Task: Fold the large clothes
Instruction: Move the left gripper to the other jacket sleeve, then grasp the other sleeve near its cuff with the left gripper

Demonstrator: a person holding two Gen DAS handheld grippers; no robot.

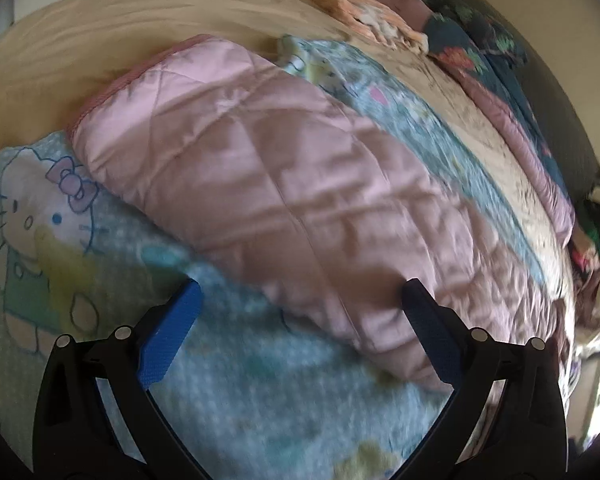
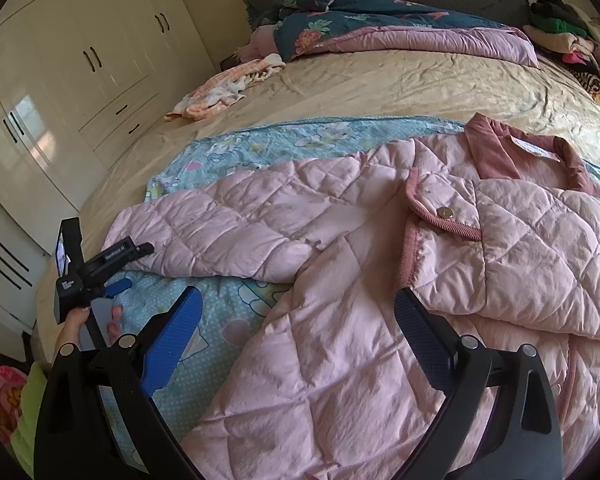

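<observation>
Jacket (image 2: 340, 264) is lying spread across the middle of the bed (image 2: 400, 80), a pink quilted coat with puffy diamond stitching, a darker ribbed collar and a snap-buttoned pocket flap at the right of the right wrist view. One sleeve (image 2: 220, 224) is stretching toward the left of the frame over a thin blue cartoon-print sheet (image 2: 236, 144).

Both claws are standing wide open and gripping nothing. The right claw (image 2: 296, 312) is hovering over the coat's lower body, at the lower middle of the frame. The left claw (image 1: 300, 300) is hovering just above the sleeve's edge in its own blurred view; in the right wrist view it is sitting at the lower left, near the cuff, held in a hand (image 2: 76, 320).

Slippage looks like the main risk: the shiny shell is appearing slick and the padding springy, so a shallow pinch could be catching only the outer layer, or snagging the sheet beneath and dragging it along. Thick filling may also be pushing a fold back open.
</observation>
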